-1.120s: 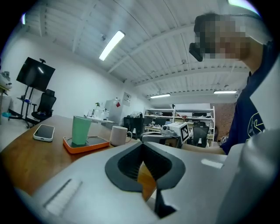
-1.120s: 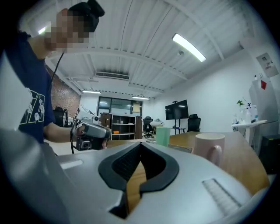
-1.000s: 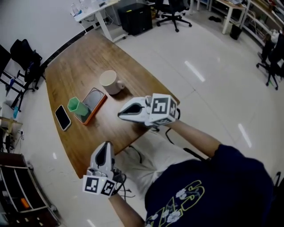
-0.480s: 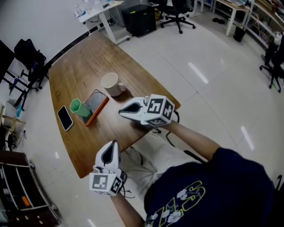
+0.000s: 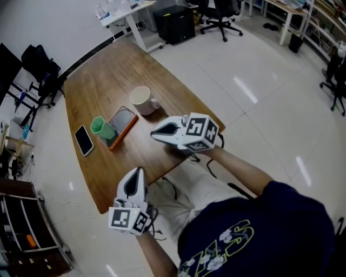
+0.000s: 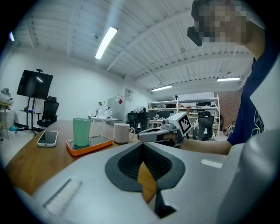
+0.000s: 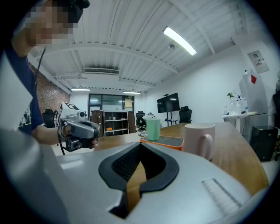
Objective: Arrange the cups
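1. Both claws are clenched on nothing: my left claw [image 5: 138, 173] hovers off the table's near edge at 6 o'clock, and my right claw [image 5: 155, 133] hangs over the near corner, pointing toward 9 o'clock.
2. From the right claw I see the white mug [image 5: 141, 100] at 11 o'clock, upright, handle toward 4 o'clock, with only bare wood between.
3. At the mug's 8 o'clock the green cup [image 5: 100, 127] stands upright on one end of an orange tray [image 5: 124, 124].
4. A phone [image 5: 84, 140] lies flat at 8 o'clock of the green cup, just beside the tray but apart from it.
5. Everything rests on a wooden table [image 5: 108, 70].
6. Glossy white floor [image 5: 259, 108] surrounds it; office chairs [image 5: 219, 11], a black cabinet [image 5: 174, 22] and a white desk [image 5: 127, 13] sit at 12 o'clock.
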The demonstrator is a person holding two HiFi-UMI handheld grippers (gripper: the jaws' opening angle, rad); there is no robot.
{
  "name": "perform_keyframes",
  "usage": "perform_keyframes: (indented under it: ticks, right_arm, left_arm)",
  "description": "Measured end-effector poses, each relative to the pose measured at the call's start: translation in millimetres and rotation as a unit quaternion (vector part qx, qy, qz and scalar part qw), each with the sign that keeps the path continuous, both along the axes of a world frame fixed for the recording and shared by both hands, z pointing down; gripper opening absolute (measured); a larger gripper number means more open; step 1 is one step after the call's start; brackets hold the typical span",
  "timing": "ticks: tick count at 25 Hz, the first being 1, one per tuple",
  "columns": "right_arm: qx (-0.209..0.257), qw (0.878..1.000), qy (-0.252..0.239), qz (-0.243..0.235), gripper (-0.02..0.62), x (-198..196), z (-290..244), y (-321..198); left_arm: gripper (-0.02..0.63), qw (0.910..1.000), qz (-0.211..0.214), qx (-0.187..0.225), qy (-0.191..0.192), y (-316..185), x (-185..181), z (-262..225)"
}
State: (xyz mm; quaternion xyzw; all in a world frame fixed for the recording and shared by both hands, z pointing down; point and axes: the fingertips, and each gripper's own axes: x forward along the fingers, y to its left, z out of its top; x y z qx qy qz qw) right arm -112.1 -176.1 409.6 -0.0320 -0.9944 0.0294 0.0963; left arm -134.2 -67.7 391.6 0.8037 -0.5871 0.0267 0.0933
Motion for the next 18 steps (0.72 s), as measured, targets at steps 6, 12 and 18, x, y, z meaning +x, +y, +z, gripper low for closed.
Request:
perform_keyframes:
  ticks: [6, 12, 18]
  right_arm:
    - [0.001, 1.0, -0.002, 0.0, -0.005, -5, 4, -3]
    - [0.002, 1.0, -0.003, -0.002, -0.005, -5, 4, -2]
    - [0.002, 1.0, -0.002, 0.0, -0.005, -5, 4, -2]
  left_arm:
    - [0.003, 0.9964, 0.01, 0.029, 0.079, -2, -4, -15]
    - [0.005, 0.9969, 0.006, 0.038, 0.068, 0, -5, -22]
    - [0.005, 0.9976, 0.002, 0.029, 0.063, -1, -3, -23]
